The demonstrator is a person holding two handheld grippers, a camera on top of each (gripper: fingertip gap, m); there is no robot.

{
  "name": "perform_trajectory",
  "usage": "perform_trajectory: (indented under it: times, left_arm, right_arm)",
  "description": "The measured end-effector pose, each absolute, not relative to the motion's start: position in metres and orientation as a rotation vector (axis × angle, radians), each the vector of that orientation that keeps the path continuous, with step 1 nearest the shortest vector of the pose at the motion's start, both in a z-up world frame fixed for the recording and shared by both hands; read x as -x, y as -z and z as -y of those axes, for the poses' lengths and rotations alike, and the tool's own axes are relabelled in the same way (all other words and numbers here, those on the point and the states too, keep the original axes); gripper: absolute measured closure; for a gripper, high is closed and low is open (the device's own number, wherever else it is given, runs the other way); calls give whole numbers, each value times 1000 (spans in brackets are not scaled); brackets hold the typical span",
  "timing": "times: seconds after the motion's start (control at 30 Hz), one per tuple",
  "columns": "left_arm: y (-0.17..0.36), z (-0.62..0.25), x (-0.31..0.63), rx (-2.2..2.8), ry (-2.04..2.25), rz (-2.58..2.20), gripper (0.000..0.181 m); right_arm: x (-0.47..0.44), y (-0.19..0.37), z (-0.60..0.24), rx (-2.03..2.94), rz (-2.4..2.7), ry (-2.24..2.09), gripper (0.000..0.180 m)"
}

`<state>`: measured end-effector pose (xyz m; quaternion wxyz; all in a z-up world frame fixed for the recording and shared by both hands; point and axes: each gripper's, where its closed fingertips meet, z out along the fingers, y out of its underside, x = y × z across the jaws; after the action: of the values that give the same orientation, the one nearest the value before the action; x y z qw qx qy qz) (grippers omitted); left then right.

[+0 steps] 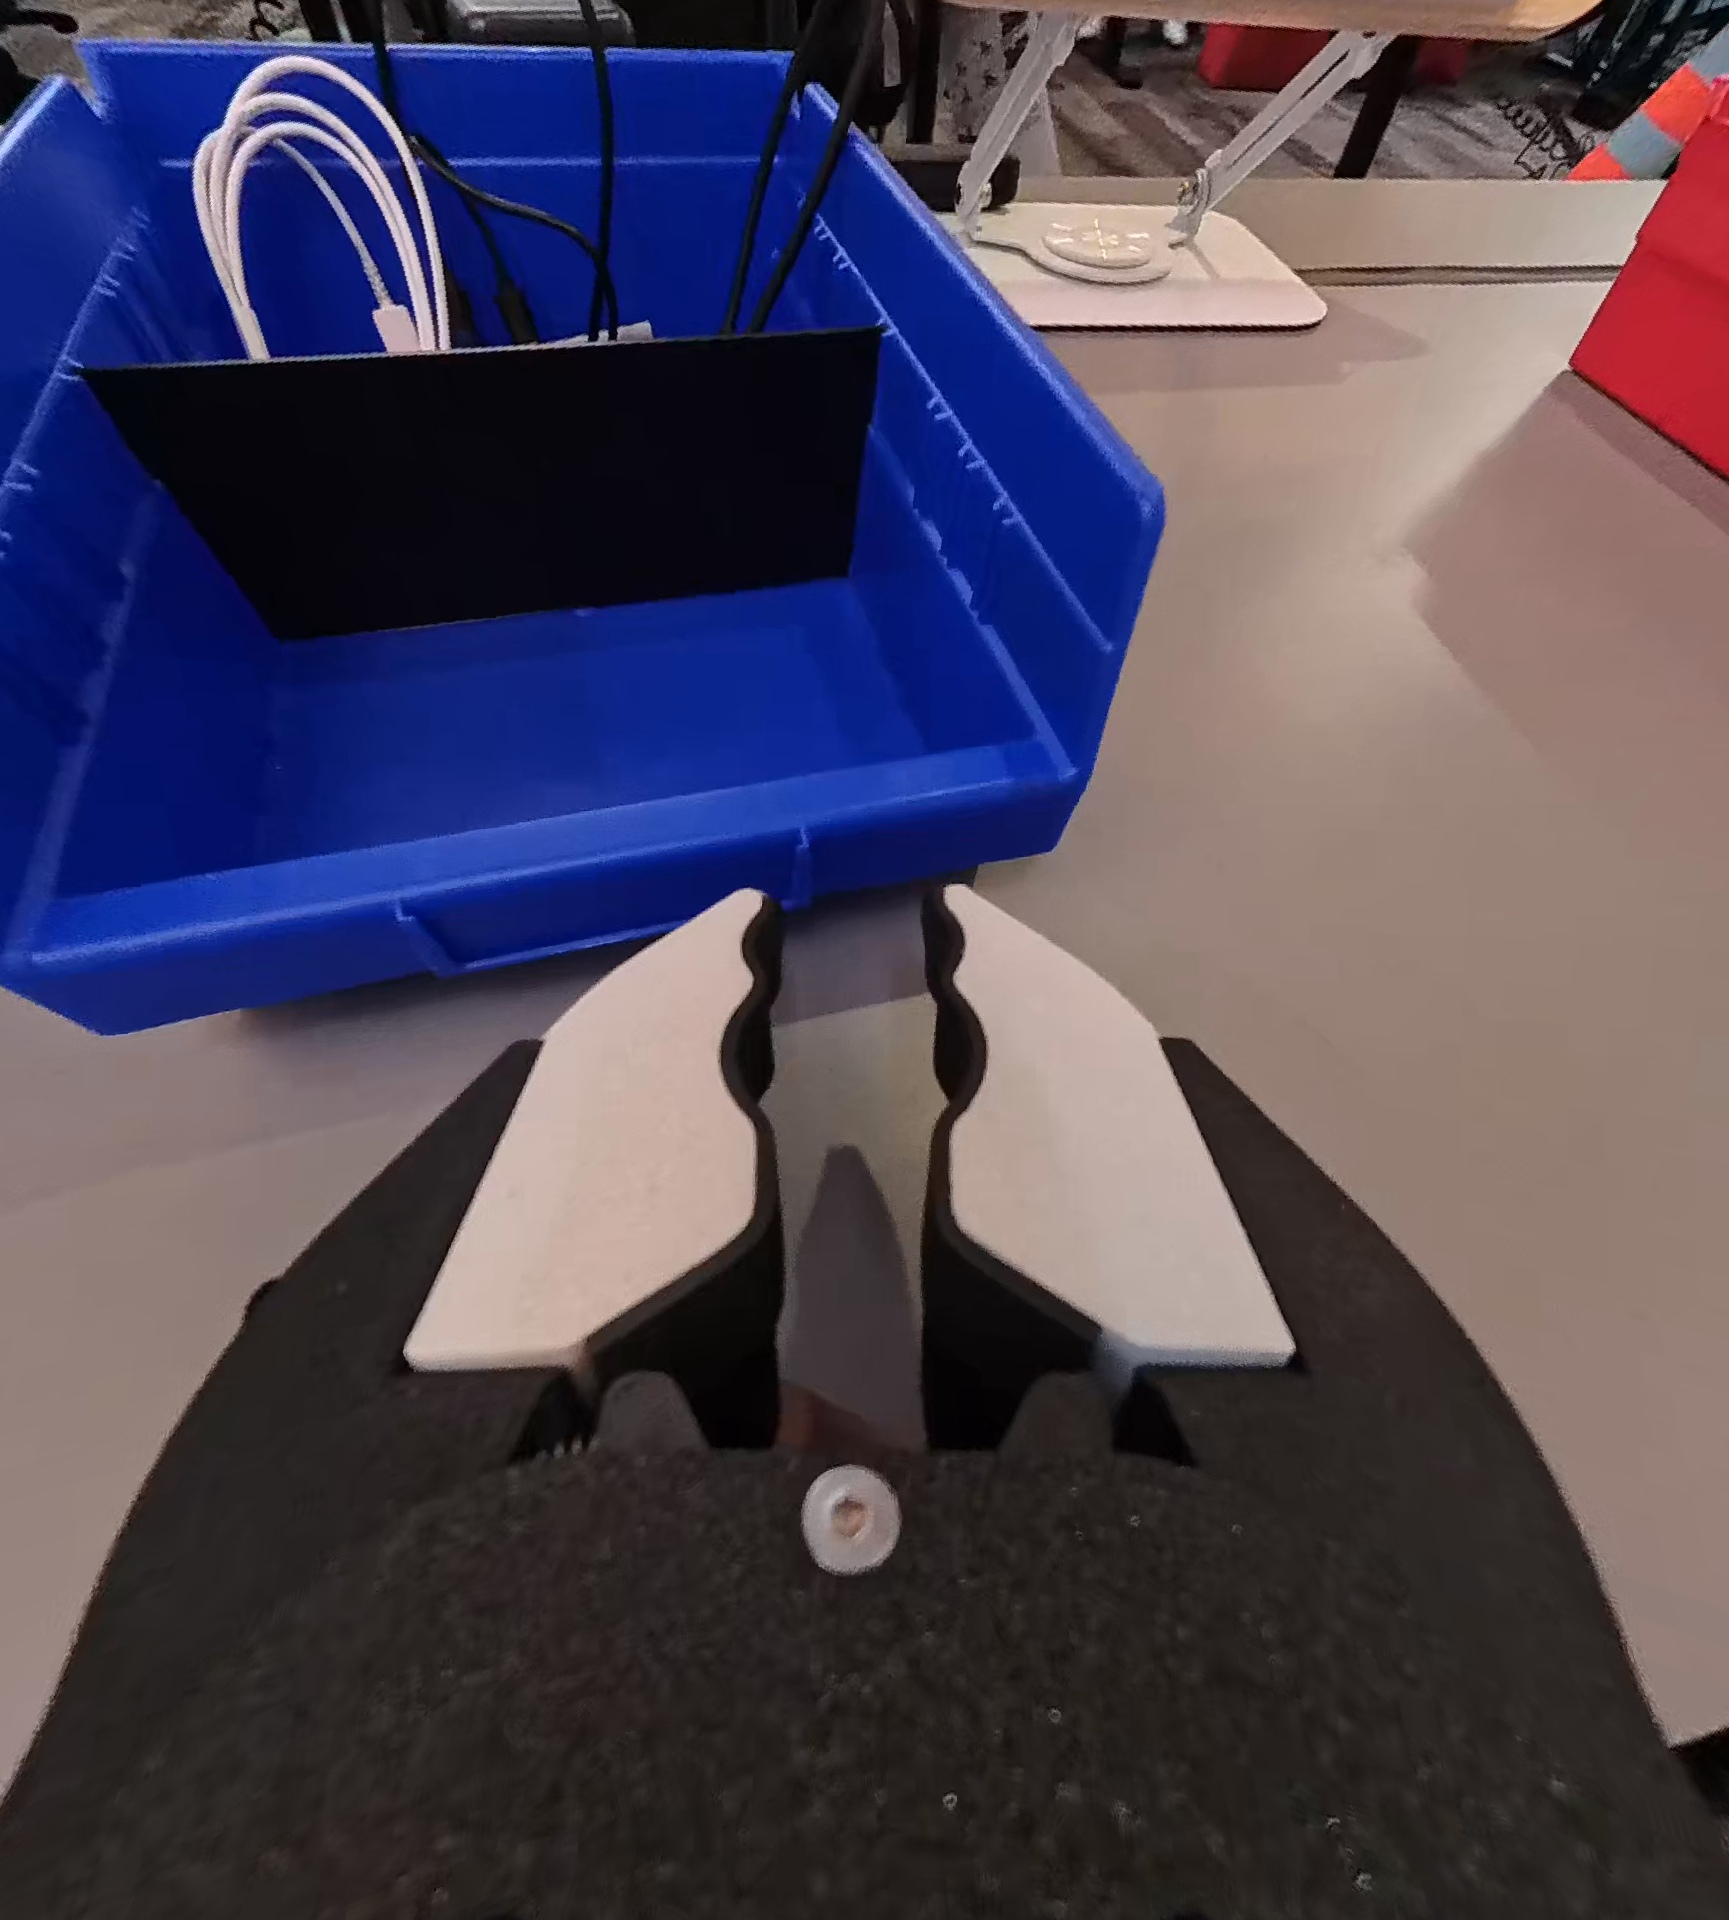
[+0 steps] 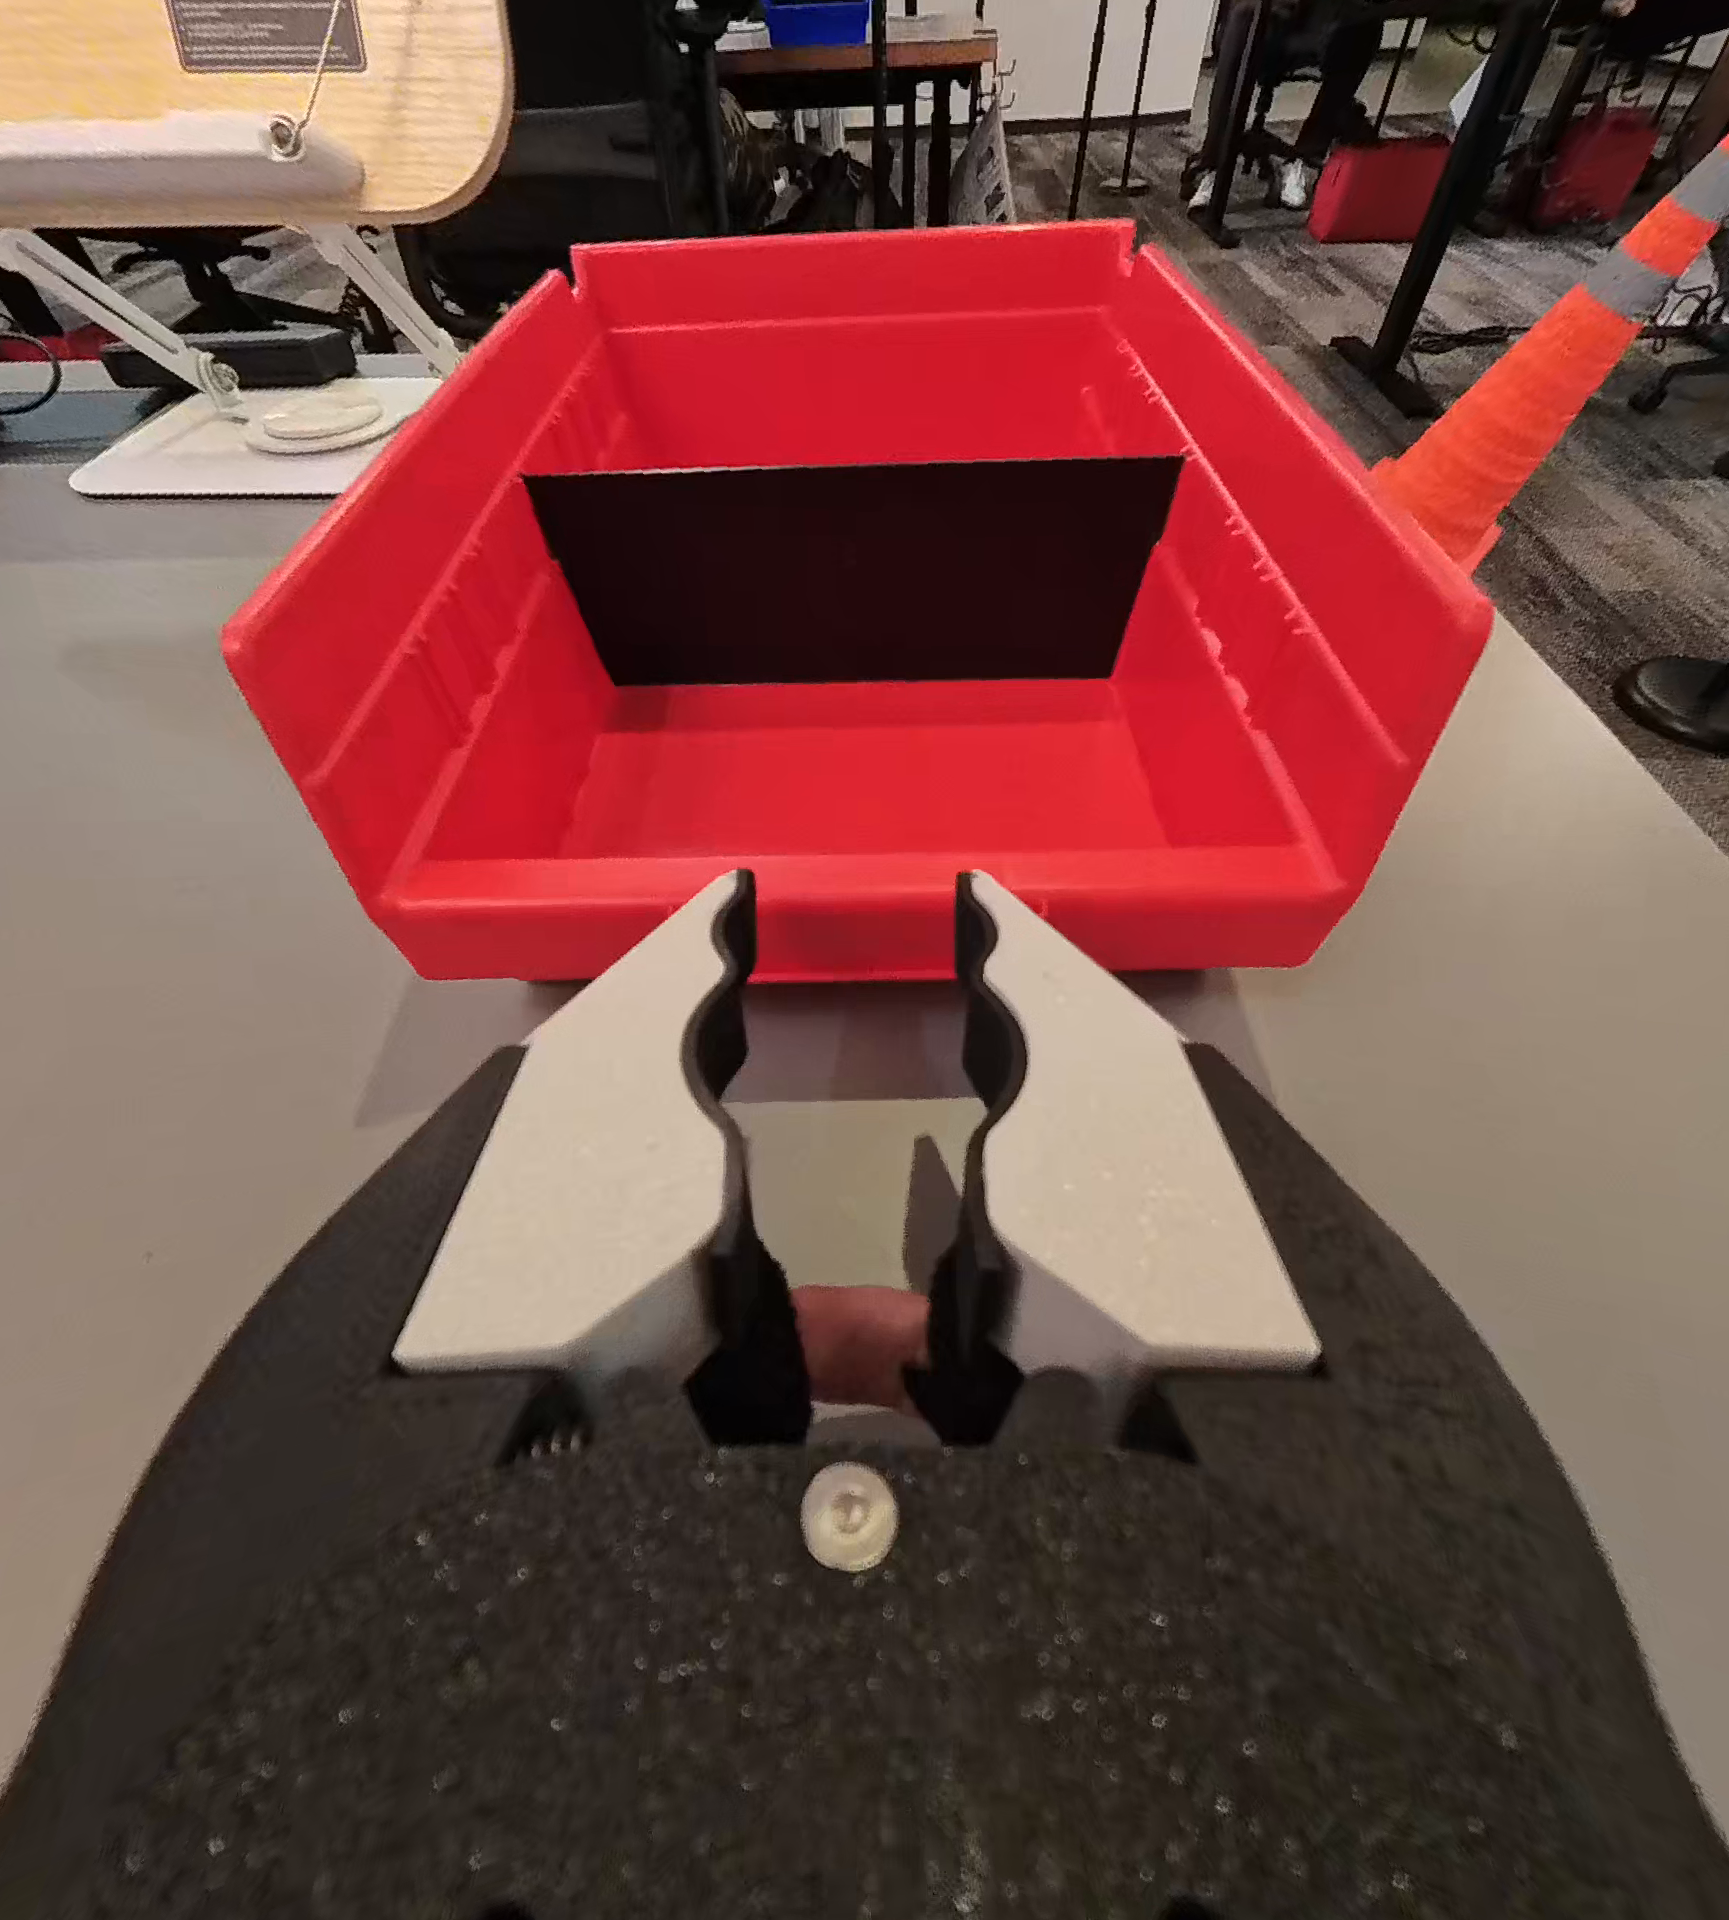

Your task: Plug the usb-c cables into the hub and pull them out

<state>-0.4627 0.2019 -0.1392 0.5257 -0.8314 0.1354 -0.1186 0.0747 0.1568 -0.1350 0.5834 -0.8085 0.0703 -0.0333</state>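
Note:
In the left wrist view a blue bin (image 1: 1005, 540) stands on the grey table (image 1: 1411, 935), split by a black divider (image 1: 496, 478). Behind the divider lie a coiled white cable (image 1: 247, 187) and several black cables (image 1: 605, 156); their plugs and any hub are mostly hidden. My left gripper (image 1: 852, 914) is open and empty, just in front of the bin's front wall. In the right wrist view a red bin (image 2: 1359, 665) with a black divider (image 2: 855, 571) holds nothing that I can see. My right gripper (image 2: 855, 899) is open and empty at its front rim.
A white stand base (image 1: 1140, 270) sits behind the blue bin; it also shows in the right wrist view (image 2: 236, 436). The red bin's corner shows at the right of the left wrist view (image 1: 1722, 343). An orange cone (image 2: 1566, 353) and a post base (image 2: 1707, 696) stand on the floor beyond the table's right edge. Across from one pair of fingers to the other is roughly 55 cm.

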Motion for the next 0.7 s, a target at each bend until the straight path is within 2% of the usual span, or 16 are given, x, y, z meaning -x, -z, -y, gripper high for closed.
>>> perform_trajectory:
  times: [0.17, 0.3, 0.37, 0.47, 0.57, 0.7]
  left_arm:
    - [141, -201, 458, 1994, 309, -337, 153]
    - [147, -201, 457, 2026, 302, -362, 145]
    - [142, -197, 448, 2014, 386, -414, 144]
    - [123, -179, 417, 1993, 642, -596, 142]
    - [98, -181, 404, 1980, 722, -811, 142]
    - [73, -236, 429, 1923, 393, -1242, 140]
  right_arm:
    - [-53, 114, -152, 1802, -162, -44, 142]
    - [0, 107, -137, 1741, -274, -355, 142]
    - [33, 107, -132, 1754, -166, -411, 140]
    - [55, 107, -132, 1752, 32, -316, 140]
    - [57, 113, -139, 1763, 54, -340, 140]
    - [52, 118, -147, 1770, -18, -462, 140]
